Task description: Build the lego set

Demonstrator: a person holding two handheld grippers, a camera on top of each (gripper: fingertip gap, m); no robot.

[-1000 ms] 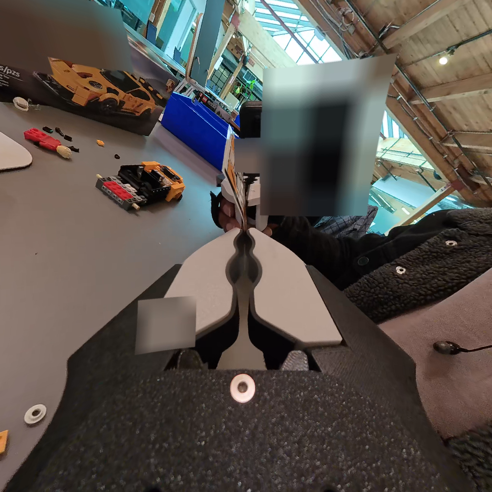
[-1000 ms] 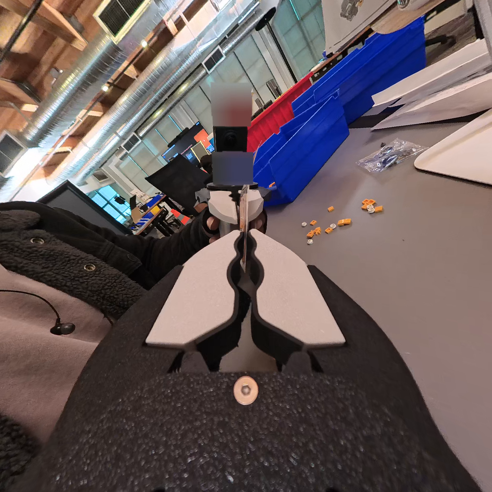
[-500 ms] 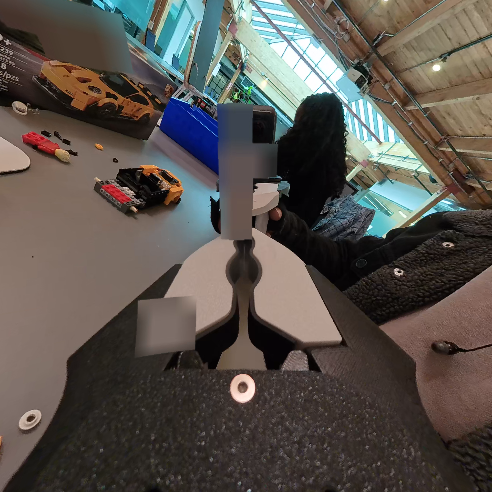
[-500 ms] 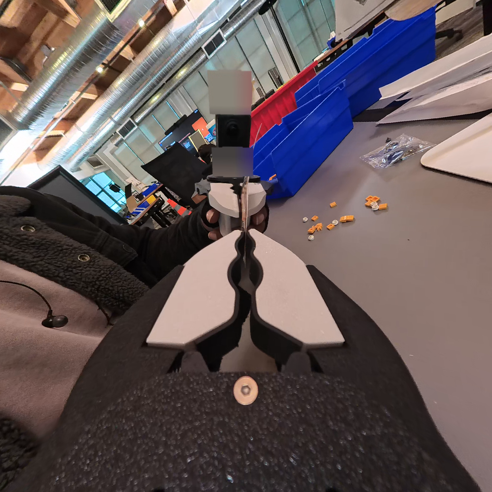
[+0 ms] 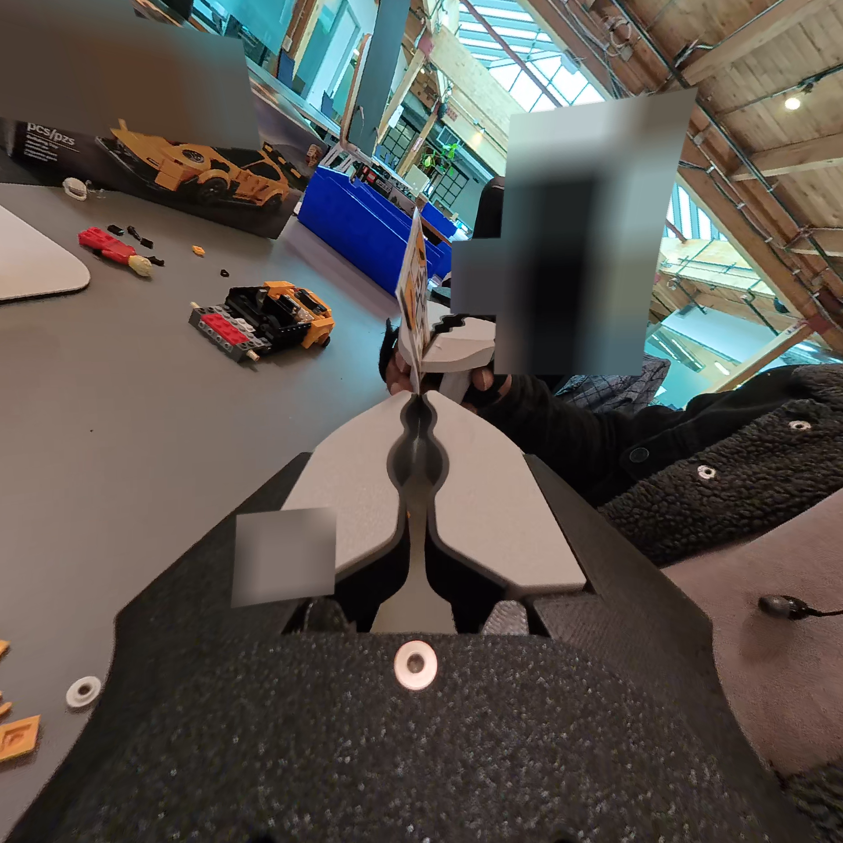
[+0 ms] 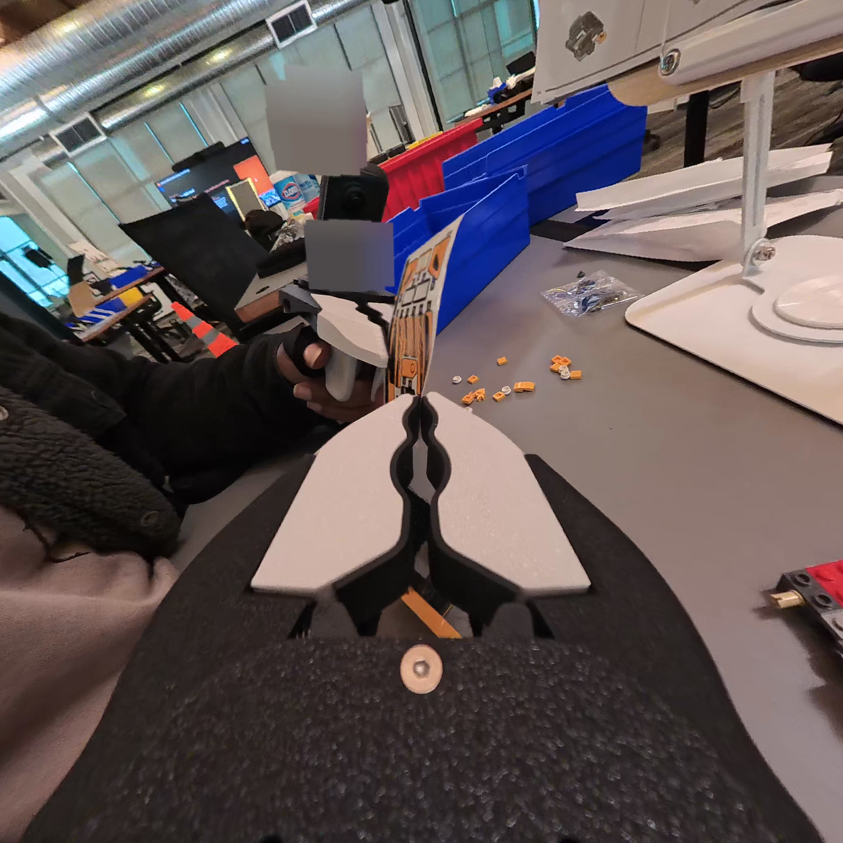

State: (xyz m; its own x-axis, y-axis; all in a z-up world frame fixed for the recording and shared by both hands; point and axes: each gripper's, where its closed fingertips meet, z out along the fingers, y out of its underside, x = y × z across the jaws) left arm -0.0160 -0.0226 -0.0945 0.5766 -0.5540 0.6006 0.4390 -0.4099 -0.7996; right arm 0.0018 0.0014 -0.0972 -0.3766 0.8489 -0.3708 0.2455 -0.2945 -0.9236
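A white sticker sheet (image 5: pixel 413 296) with orange and black stickers stands upright between my two grippers, which face each other above the grey table (image 5: pixel 137 433). My left gripper (image 5: pixel 417 397) is shut on the sheet's lower edge. My right gripper (image 6: pixel 418 399) is shut on the same sheet (image 6: pixel 417 314), and an orange strip shows under its fingers. Each gripper shows in the other's view, the right gripper (image 5: pixel 456 346) and the left gripper (image 6: pixel 356 328), both in gloved hands. The part-built orange, black and red car (image 5: pixel 269 319) sits on the table and shows at the right wrist view's edge (image 6: pixel 816 597).
The set's box (image 5: pixel 182 169) and blue bins (image 6: pixel 483 255) stand at the back. Small orange and grey pieces (image 6: pixel 515 378), a clear parts bag (image 6: pixel 588 292) and a white stand base (image 6: pixel 730 328) lie on the table. A red piece (image 5: pixel 109 246) and orange tiles (image 5: pixel 18 739) lie to the left. The grippers' ends are close to 4 centimeters from one another. The right tips stand about 25 centimeters off the red piece (image 5: pixel 109 246).
The sheet, edge-on before, now shows its printed face and bends to the right in the right wrist view. The right gripper has swung, and the car now shows at its right edge.
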